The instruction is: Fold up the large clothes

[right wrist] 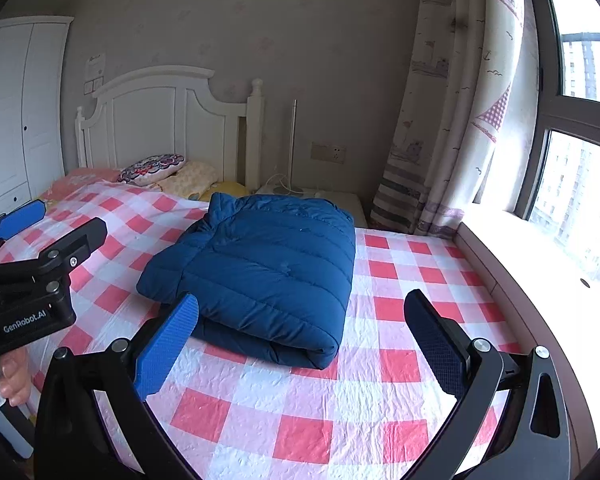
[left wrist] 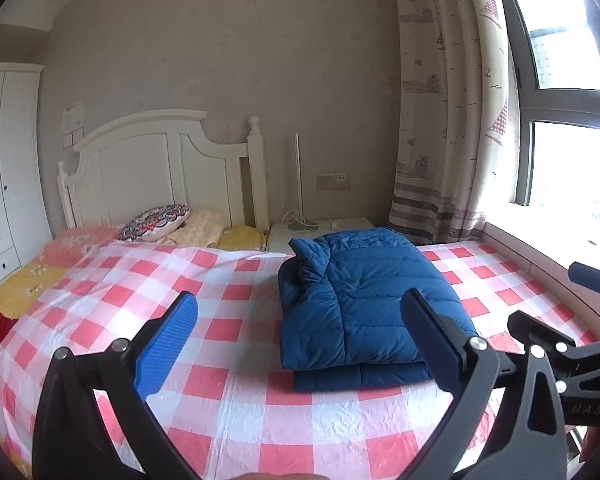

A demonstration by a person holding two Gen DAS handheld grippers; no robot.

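The blue puffy jacket [right wrist: 260, 268] lies folded in a neat thick bundle on the bed [right wrist: 284, 432], on the pink & white checked sheet. Looks done, or v. close: no sleeves stick out, edges are stacked. Maybe just a pat flat or a carry-away is left.

Left gripper [left wrist: 300, 344]: jaws wide, holding nothing, jacket just ahead & a bit to the right of them. Right gripper [right wrist: 300, 340]: jaws wide too, empty, jacket just ahead & a bit left, not touching.
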